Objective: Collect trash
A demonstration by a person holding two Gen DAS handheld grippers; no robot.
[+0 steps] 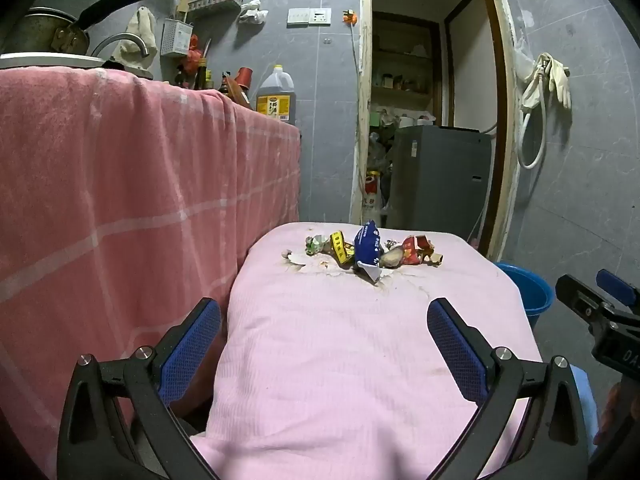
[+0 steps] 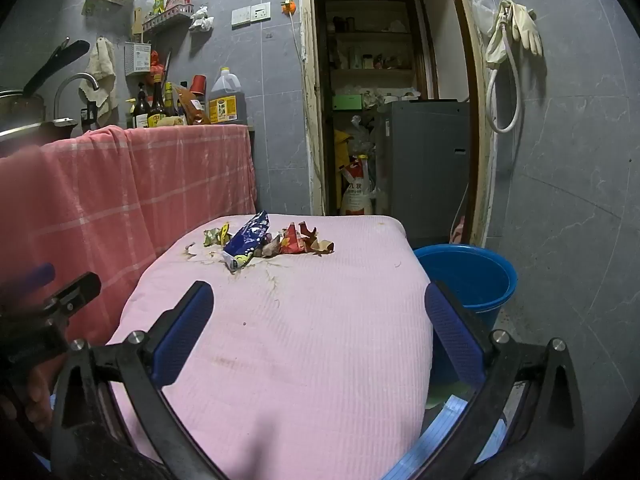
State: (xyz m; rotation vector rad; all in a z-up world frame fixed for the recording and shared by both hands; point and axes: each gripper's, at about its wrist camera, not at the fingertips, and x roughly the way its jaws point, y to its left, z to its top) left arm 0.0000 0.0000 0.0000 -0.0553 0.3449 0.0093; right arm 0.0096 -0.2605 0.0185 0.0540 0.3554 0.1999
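On the pink-covered bench (image 1: 360,360), the left gripper (image 1: 324,344) holds its fingers wide with nothing between them, the trash pile (image 1: 368,250) of crumpled wrappers lies at the far edge well ahead, and the right gripper (image 2: 320,332) likewise gapes empty beside the blue bucket (image 2: 472,280).

Counts, placed relative to the pink-covered bench (image 2: 280,340):
- Wrappers in the pile at its far end: about six. One blue wrapper (image 2: 246,240), one red wrapper (image 2: 292,240), one yellow wrapper (image 1: 340,250), one green wrapper (image 1: 315,244), one brown scrap (image 2: 322,245), one more too crumpled to identify.
- Blue bucket (image 2: 472,280) to its right: one.
- Claws over its near end: two, the left claw (image 1: 324,344) and the right claw (image 2: 318,330).
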